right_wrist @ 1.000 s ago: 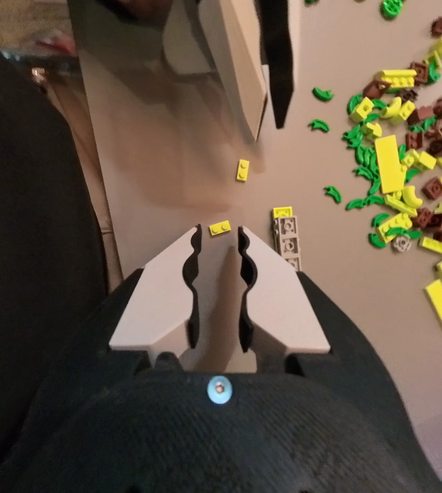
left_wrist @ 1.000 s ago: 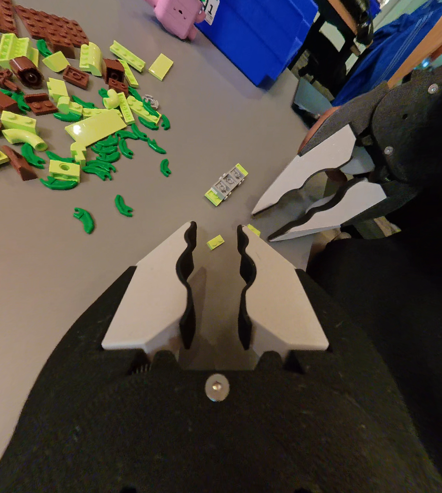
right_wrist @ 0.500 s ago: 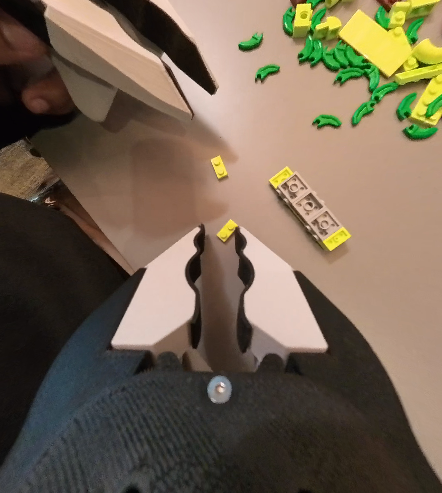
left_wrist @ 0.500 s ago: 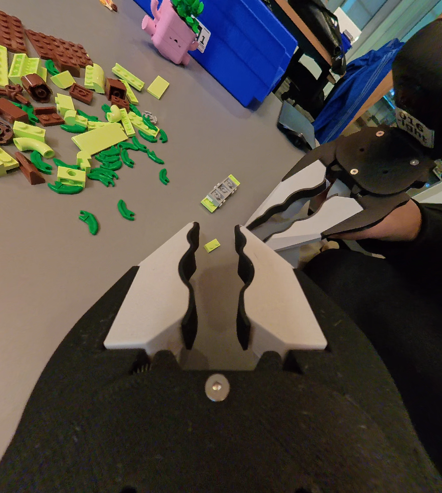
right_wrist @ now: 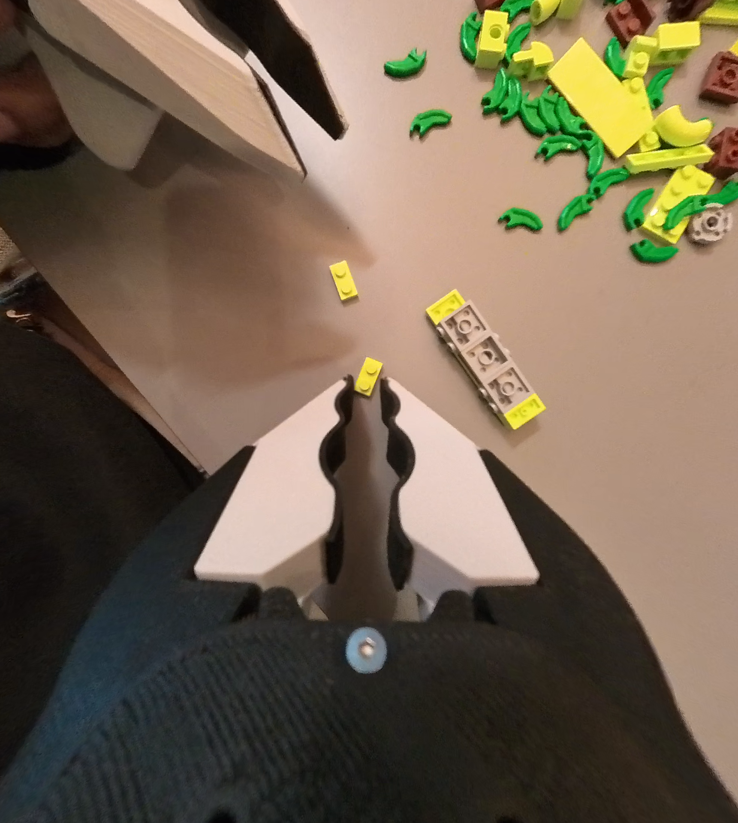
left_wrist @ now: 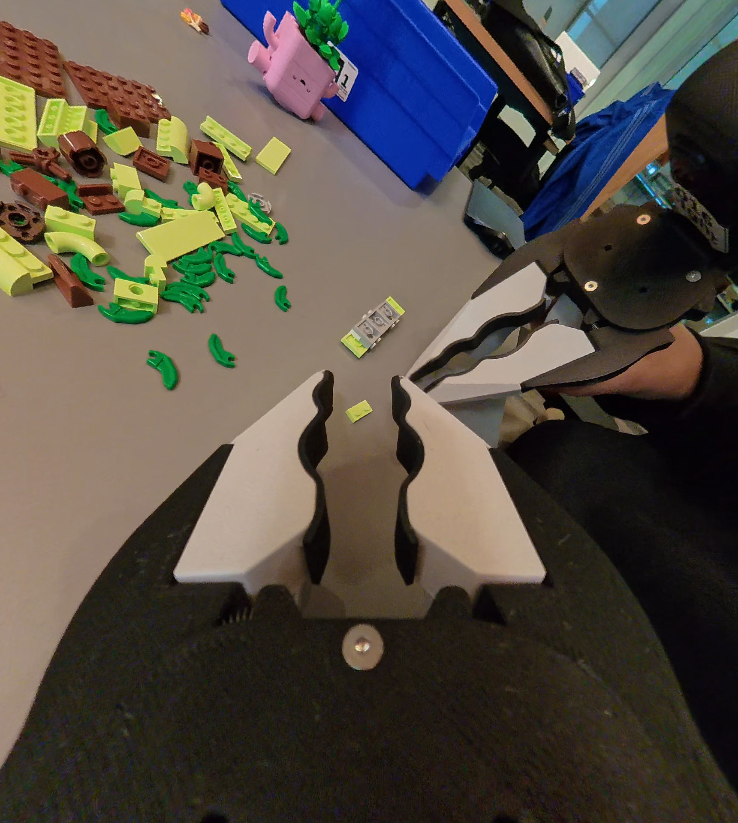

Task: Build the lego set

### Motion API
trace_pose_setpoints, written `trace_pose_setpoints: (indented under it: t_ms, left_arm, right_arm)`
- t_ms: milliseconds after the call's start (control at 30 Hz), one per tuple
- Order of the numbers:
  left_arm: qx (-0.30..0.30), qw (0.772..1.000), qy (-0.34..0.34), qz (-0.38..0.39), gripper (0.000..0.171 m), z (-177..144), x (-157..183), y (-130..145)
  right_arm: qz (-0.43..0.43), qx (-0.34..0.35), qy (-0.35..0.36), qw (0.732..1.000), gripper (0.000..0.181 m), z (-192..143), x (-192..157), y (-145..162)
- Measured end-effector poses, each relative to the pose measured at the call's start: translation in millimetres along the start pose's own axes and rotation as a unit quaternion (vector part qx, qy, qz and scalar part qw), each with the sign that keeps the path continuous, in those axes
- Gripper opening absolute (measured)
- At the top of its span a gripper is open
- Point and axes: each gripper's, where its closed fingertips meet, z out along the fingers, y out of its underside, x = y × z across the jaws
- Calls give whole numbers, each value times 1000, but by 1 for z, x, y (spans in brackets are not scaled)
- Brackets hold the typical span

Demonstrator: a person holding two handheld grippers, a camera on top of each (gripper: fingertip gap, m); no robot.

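The right tool point(right_wrist: 366, 379) has its fingers drawn close around a small lime plate point(right_wrist: 368, 376) at their tips; the plate sits in the narrow gap, its near end between the black pads, though whether it is truly pinched or merely straddled on the counter point(right_wrist: 581, 490) I cannot tell. At 11 o'clock from it lies a second lime plate point(right_wrist: 343, 281), flat and apart. At 2 o'clock from the tips lies a grey strip point(right_wrist: 485, 358) of three square pieces with a lime tip at each end, lying diagonally, near but not touching either plate. Farther out at 1 o'clock is the pile point(right_wrist: 616, 111) of lime, green and brown parts.

The left tool point(left_wrist: 361, 378) is released, its fingers well parted and holding nothing. Just past its tips, in line with the gap, lies a lime plate point(left_wrist: 359, 410) on the counter. In the left wrist view the right tool point(left_wrist: 420, 374) comes in from 3 o'clock, gripped by a hand point(left_wrist: 625, 378) in a dark sleeve, its tips low by the counter edge beside the left tool's right finger. The grey strip point(left_wrist: 373, 327) lies at 12 o'clock beyond the plate. At 10 o'clock the loose parts spread wide, with brown plates point(left_wrist: 19, 53) at the far edge. A pink figure point(left_wrist: 295, 73) with green leaves stands at 12 o'clock before a blue bin point(left_wrist: 402, 89).
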Motion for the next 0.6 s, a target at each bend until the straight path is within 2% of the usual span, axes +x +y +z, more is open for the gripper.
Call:
trace_pose_setpoints:
  t_ms: [200,367,600]
  left_arm:
    - [0,1000,0,2,24,0,0,0]
    - [1,1000,0,3,24,0,0,-1]
    - [-4,1000,-25,1,23,-3,-10,0]
  right_arm:
    - [18,11,-13,1000,16,3,-3,-5]
    - [20,9,-13,1000,6,5,-2,-4]
    - [-38,40,-14,998,5,-2,-4,-22]
